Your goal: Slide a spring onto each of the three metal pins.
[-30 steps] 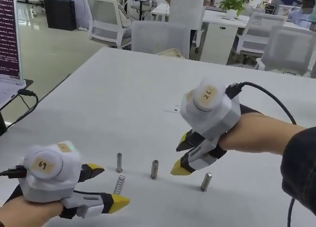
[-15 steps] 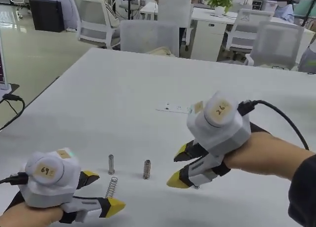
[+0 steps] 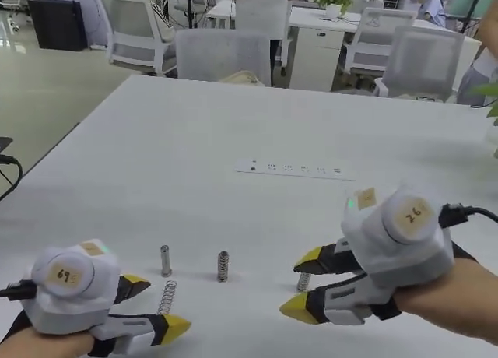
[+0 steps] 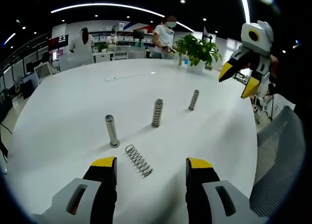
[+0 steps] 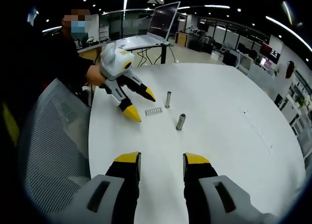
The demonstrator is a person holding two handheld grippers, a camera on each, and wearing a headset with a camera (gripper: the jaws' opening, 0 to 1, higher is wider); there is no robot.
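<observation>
Three pins stand in a row on the white table. The left pin is bare. The middle pin carries a spring. So does the right pin, partly behind my right gripper's upper jaw. A loose spring lies flat just ahead of my left gripper, which is open around nothing. My right gripper is open and empty, close beside the right pin.
A thin pale strip lies mid-table beyond the pins. Office chairs line the far edge. A potted plant stands on the table's far side and a laptop sits on another desk.
My right gripper has drawn back from above the middle pin, past the right pin, toward the person's right. The left gripper has stayed by the loose spring. The head camera has shifted.
</observation>
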